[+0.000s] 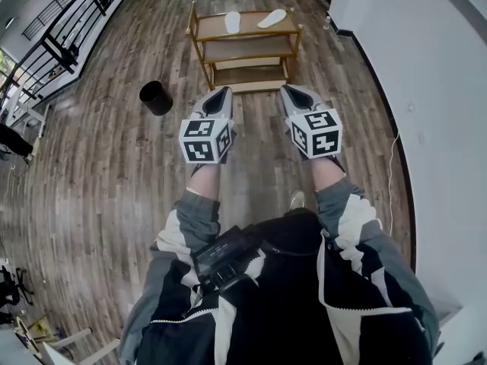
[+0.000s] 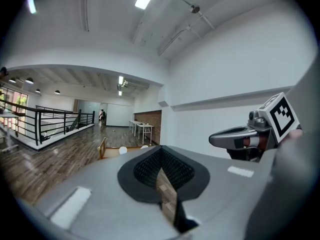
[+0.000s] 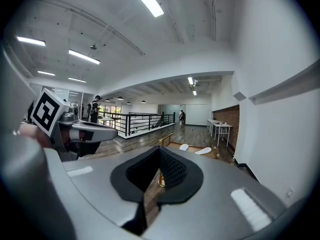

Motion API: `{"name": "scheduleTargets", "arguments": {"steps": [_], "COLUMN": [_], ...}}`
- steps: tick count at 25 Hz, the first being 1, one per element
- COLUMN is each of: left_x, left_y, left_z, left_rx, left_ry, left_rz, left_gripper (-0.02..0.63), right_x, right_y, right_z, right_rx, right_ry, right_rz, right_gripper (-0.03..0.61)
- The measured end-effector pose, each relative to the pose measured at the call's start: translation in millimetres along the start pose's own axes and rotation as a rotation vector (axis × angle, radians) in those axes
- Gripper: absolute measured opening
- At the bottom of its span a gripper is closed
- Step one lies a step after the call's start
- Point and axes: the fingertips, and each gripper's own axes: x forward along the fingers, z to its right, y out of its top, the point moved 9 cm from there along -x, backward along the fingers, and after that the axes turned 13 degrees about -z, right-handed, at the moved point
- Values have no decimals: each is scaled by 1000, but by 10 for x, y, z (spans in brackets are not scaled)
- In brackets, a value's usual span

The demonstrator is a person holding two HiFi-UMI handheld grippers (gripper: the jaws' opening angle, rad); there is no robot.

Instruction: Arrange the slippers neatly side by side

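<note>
Two white slippers lie apart on the top shelf of a low wooden rack (image 1: 243, 50): one (image 1: 233, 22) lengthwise at the middle, the other (image 1: 272, 18) slanted to its right. They also show small in the right gripper view (image 3: 184, 147) (image 3: 203, 151). My left gripper (image 1: 221, 93) (image 2: 161, 151) and right gripper (image 1: 291, 91) (image 3: 161, 153) hang side by side, short of the rack and pointing at it. Both have their jaws together with nothing between them. Each gripper appears in the other's view: the right gripper (image 2: 235, 136), the left gripper (image 3: 92, 130).
A black bin (image 1: 155, 97) stands on the wood floor left of the rack. A white wall (image 1: 426, 67) runs along the right, with a thin cable (image 1: 394, 150) at its foot. A black railing (image 1: 61, 29) borders the far left. White tables (image 3: 220, 129) stand far behind.
</note>
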Motion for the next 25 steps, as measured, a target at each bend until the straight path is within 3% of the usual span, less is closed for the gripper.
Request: {"name": "scheduleTargets", "arguments": {"steps": [11,25], "left_x": [586,1962], "left_y": [42,714], "left_z": [-131,-391], "left_rx": [-24,-45], "left_ry": [-11,33], "left_rz": [-30,-36], "left_gripper": [8,9], "right_x": [440,1459], "right_y": [18,593], "right_z": [365,1622], "right_rx": [-30,-38], "right_ry": [-12,65], "right_rz": [-40,-6], "right_gripper": [5,5]}}
